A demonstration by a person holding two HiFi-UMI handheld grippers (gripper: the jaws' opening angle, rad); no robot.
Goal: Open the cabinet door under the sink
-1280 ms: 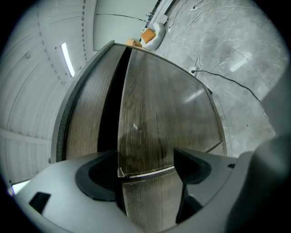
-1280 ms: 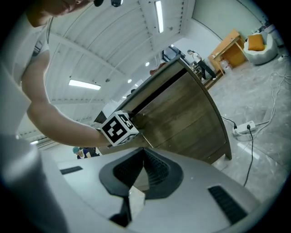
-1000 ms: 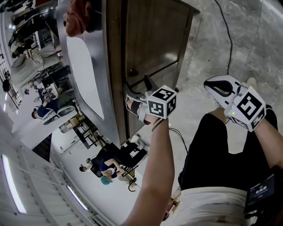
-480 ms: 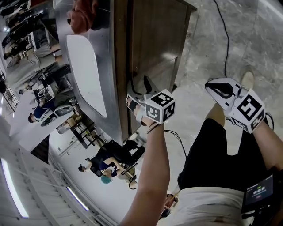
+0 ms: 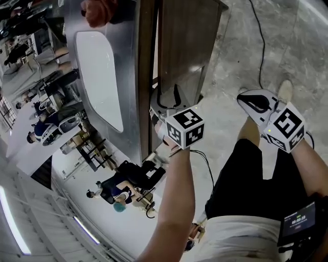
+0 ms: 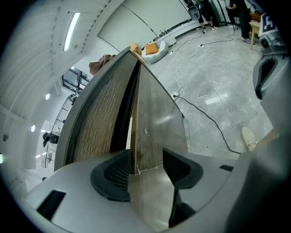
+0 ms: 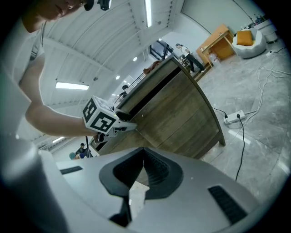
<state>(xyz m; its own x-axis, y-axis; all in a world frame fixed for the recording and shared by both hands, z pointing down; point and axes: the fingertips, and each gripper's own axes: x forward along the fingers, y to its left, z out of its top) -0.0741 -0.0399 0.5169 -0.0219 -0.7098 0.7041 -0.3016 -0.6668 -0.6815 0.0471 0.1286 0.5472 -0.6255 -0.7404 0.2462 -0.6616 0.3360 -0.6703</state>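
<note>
The brown wooden cabinet door under the white sink stands slightly ajar, with a narrow dark gap along its free edge. My left gripper has just been closing, and the door's edge is now between its pads, both pressing on the panel. In the left gripper view, the cabinet body lies left of the gap. My right gripper is shut on nothing, held off to the right over the floor. In the right gripper view it faces the cabinet and the left gripper's marker cube.
A black cable runs across the marble floor right of the cabinet, and a power strip lies near its foot. The person's legs in black shorts and a shoe are below the right gripper. A reddish cloth sits by the sink.
The left gripper's jaws have closed onto the door's edge and moved outward with it. The gap between door and cabinet has widened. The right gripper has stayed put.
</note>
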